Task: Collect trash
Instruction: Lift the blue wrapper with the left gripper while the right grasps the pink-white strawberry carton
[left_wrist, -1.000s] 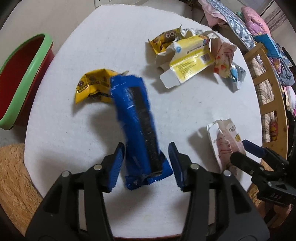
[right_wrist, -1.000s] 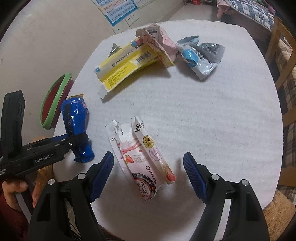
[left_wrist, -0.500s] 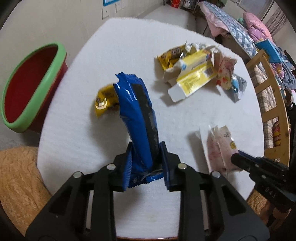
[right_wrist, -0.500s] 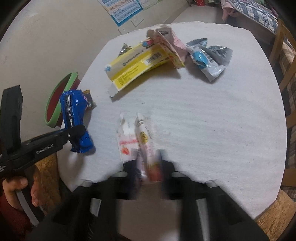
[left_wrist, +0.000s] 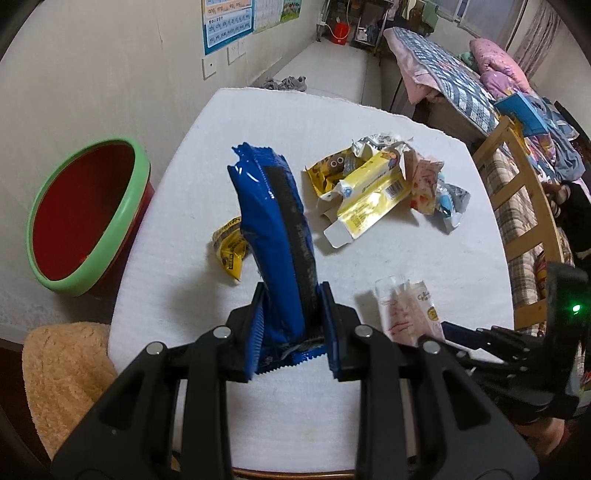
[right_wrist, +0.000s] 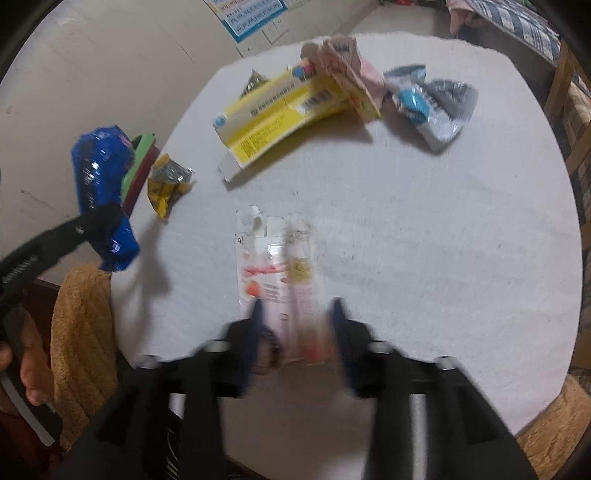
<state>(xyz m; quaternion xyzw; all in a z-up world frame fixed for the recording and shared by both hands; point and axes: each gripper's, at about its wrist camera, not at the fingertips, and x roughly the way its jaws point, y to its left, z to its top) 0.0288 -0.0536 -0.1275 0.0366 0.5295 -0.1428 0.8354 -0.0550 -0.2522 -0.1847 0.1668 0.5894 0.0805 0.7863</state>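
The left gripper (left_wrist: 291, 325) is built from matte black plastic arms tipped with blue ribbed pads (left_wrist: 256, 332), and round silver screws are set along its linkages. The right gripper (right_wrist: 295, 332) is made alike, though it is blurred. Beside the left gripper's handle, bare skin of the left hand (right_wrist: 26, 373) is seen, and white lettering is printed on the black arm.

No legible text on anything.

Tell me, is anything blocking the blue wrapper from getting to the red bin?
Nothing visible. The left gripper holds the blue wrapper above the table, and the open red bin stands just beyond the table's left edge.
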